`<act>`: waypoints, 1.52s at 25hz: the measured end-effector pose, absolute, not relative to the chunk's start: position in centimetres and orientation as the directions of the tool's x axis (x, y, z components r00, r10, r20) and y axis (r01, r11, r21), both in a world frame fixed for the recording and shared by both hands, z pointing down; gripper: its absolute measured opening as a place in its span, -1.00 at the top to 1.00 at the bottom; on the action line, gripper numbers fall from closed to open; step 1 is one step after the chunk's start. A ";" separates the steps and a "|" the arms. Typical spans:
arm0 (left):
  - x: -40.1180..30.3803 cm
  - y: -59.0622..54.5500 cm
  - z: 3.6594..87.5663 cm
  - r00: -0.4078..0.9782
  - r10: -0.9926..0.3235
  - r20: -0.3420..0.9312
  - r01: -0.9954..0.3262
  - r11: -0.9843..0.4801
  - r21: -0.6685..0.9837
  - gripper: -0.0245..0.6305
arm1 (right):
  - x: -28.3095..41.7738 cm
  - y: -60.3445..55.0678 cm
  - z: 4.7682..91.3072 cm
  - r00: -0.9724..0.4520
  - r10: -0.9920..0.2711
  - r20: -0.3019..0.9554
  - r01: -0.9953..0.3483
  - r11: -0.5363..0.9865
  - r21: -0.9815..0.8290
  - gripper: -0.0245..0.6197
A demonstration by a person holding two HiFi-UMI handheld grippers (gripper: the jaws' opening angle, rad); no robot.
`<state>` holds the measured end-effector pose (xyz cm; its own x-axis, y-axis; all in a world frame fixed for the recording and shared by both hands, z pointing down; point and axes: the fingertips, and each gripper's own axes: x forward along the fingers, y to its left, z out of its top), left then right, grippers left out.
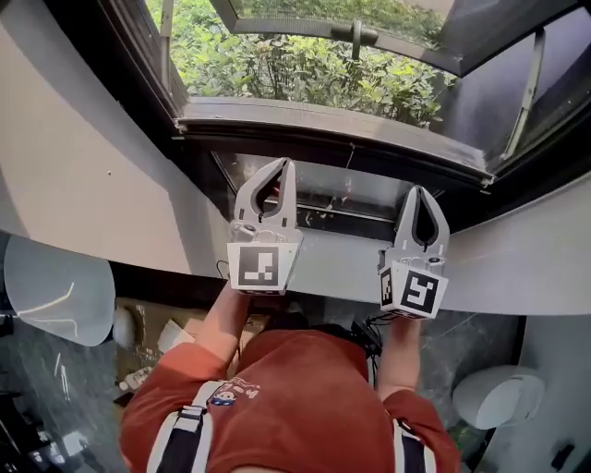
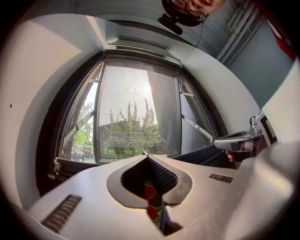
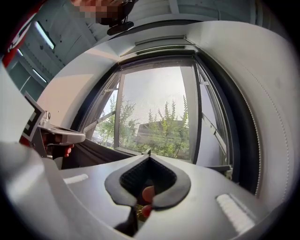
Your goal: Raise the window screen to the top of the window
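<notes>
The window fills the wall ahead, with green bushes outside. A fine mesh screen covers its middle pane, and the same screen shows in the right gripper view. A dark horizontal frame bar runs across just beyond both grippers. My left gripper is shut and empty, its tips a little short of that bar. My right gripper is also shut and empty, beside it and slightly nearer to me. Neither touches the window. Each gripper view shows the other gripper off to the side.
A white curved wall surrounds the window recess. The outer glass sash hangs open on metal stay arms. Below are a dark floor with clutter, a white rounded object at left and another at lower right.
</notes>
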<state>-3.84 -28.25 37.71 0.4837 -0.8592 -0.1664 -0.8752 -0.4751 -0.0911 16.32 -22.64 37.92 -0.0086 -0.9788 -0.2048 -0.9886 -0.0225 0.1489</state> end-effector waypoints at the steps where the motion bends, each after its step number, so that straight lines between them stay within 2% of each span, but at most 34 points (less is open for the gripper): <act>1: -3.8 -28.4 37.7 0.482 -0.860 -0.166 -0.876 -0.474 -0.090 0.91 | 16.3 -22.8 37.9 -0.014 -0.979 -0.203 -0.988 -0.018 0.155 0.90; 15: -1.8 -30.9 37.8 0.450 -0.879 -0.159 -0.892 -0.435 -0.121 0.91 | 18.7 -25.8 38.1 -0.040 -0.974 -0.224 -0.992 0.012 0.124 0.90; 20: -1.6 -31.5 37.8 0.437 -0.883 -0.170 -0.899 -0.424 -0.107 0.91 | 18.7 -26.5 38.1 -0.073 -0.977 -0.202 -0.985 0.039 0.167 0.90; 26: -1.1 -32.0 38.4 0.454 -0.883 -0.122 -0.876 -0.417 -0.244 0.91 | 18.0 -27.2 39.1 -0.154 -0.978 -0.138 -0.963 0.118 0.242 0.90; 30: -0.5 -32.1 39.2 0.474 -0.876 -0.084 -0.838 -0.420 -0.347 0.81 | 17.3 -27.6 39.3 -0.189 -0.978 -0.088 -0.939 0.153 0.307 0.89; 31: -0.3 -32.1 39.5 0.480 -0.874 -0.071 -0.825 -0.423 -0.375 0.79 | 17.0 -27.7 39.4 -0.201 -0.977 -0.071 -0.930 0.168 0.326 0.75; 32: -0.1 -32.2 39.8 0.486 -0.872 -0.056 -0.809 -0.425 -0.406 0.77 | 16.8 -27.8 39.6 -0.216 -0.975 -0.057 -0.920 0.183 0.347 0.71; 38: 0.5 -32.4 41.4 0.510 -0.860 0.037 -0.644 -0.410 -0.646 0.68 | 16.6 -28.1 41.0 -0.223 -0.972 0.070 -0.800 0.224 0.557 0.63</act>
